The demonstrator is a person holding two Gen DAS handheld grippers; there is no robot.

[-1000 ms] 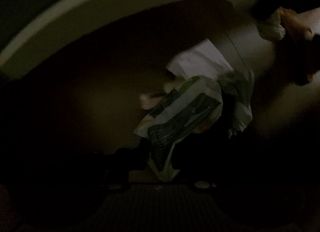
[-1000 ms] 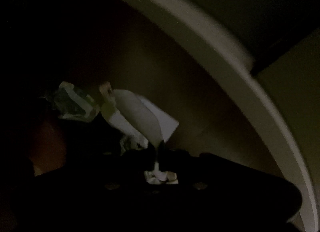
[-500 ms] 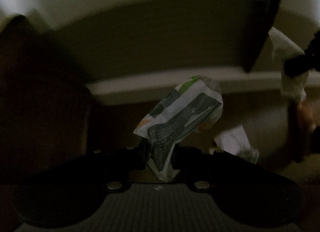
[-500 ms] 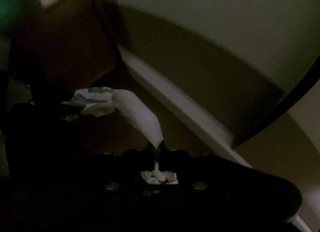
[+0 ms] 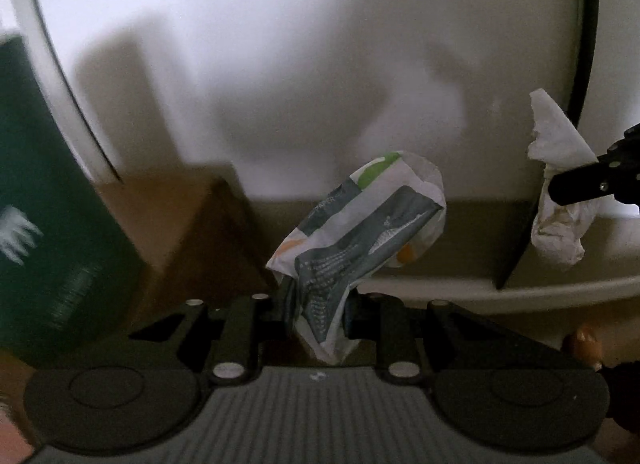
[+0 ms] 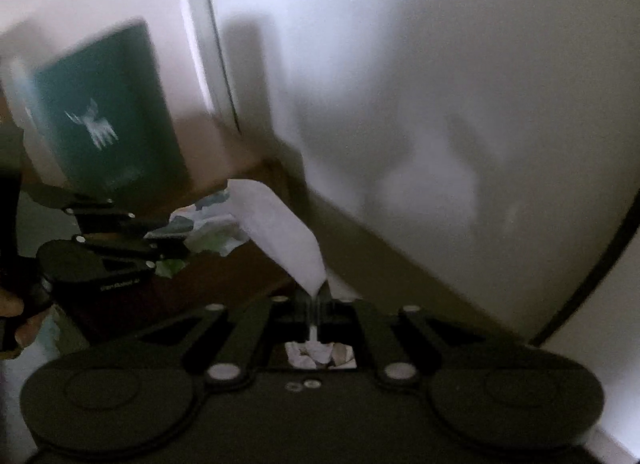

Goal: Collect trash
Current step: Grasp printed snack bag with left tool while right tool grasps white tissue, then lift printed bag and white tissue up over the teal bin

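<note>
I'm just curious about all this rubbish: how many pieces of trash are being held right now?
2. A printed wrapper is pinched in the left gripper; a white paper is pinched in the right gripper. Others may be out of view.

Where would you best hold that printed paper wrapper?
By its narrow twisted tail, as the left gripper does now: the printed wrapper bunches thin at the bottom and puffs wide above. Coming from below, the jaws close flat across that crumpled neck.

Wall (image 5: 320, 63) ahead, green box (image 5: 52, 223) left
</note>
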